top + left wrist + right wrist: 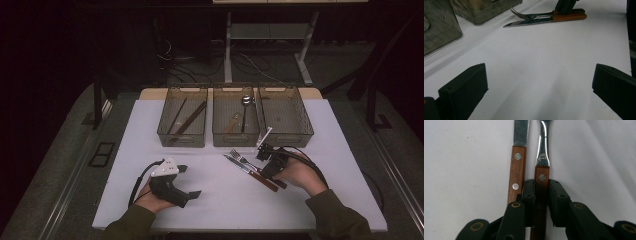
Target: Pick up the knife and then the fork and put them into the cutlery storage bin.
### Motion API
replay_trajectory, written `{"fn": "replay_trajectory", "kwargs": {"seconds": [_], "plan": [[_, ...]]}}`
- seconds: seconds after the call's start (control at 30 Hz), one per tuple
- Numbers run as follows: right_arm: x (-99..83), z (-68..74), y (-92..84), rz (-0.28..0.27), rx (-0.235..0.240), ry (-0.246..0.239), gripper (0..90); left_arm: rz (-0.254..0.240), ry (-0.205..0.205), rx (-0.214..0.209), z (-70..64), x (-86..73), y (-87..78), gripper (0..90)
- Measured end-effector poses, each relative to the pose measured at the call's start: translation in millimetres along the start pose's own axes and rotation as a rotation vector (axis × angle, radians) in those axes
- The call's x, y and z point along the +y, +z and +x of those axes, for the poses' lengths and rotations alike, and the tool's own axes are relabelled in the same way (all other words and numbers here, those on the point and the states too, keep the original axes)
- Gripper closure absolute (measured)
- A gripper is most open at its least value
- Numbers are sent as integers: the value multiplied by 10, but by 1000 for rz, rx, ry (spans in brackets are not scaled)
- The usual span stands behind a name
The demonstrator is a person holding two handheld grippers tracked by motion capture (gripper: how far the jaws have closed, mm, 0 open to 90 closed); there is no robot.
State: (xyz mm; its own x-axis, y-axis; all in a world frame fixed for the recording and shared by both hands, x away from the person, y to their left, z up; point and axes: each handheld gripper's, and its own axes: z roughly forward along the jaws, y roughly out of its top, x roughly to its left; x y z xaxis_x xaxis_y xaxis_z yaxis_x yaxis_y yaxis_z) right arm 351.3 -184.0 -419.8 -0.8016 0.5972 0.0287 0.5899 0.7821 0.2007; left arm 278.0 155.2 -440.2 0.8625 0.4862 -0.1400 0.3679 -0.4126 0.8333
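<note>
White table (pixel 220 195) under dim light: right claw (pixel 541 200) pinches the fork (pixel 543 150) by its wooden handle, near the table's right edge, knife (pixel 517 170) touching alongside. Stiff, light and slim, it probably grips best on wood. Left claw (pixel 192 181) gapes wide, holding nothing.

Left gripper (pixel 191 181) at 7 o'clock on the table, held in the left hand (pixel 150 197), jaws spread wide, nothing between. Right gripper (pixel 265 154) at 4 o'clock, right hand (pixel 300 175) behind it, jaws pinched on the fork's (pixel 542 180) wooden handle.
</note>
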Motion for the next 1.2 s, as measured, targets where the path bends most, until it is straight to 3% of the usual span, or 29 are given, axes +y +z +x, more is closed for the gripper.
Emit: {"fn": "replay_trajectory", "kwargs": {"seconds": [0.27, 0.7, 0.93, 1.2], "plan": [[6, 12, 1, 7, -10, -4, 772, 5, 0, 2, -6, -2, -2, 0], [-94, -83, -34, -58, 31, 1, 773, 2, 1, -4, -7, -1, -1, 0], [-169, -156, -126, -121, 49, 5, 772, 1, 1, -6, -10, 0, 0, 0], [-291, -263, -261, -239, 104, 43, 772, 1, 2, -7, -11, 0, 0, 0]]}}
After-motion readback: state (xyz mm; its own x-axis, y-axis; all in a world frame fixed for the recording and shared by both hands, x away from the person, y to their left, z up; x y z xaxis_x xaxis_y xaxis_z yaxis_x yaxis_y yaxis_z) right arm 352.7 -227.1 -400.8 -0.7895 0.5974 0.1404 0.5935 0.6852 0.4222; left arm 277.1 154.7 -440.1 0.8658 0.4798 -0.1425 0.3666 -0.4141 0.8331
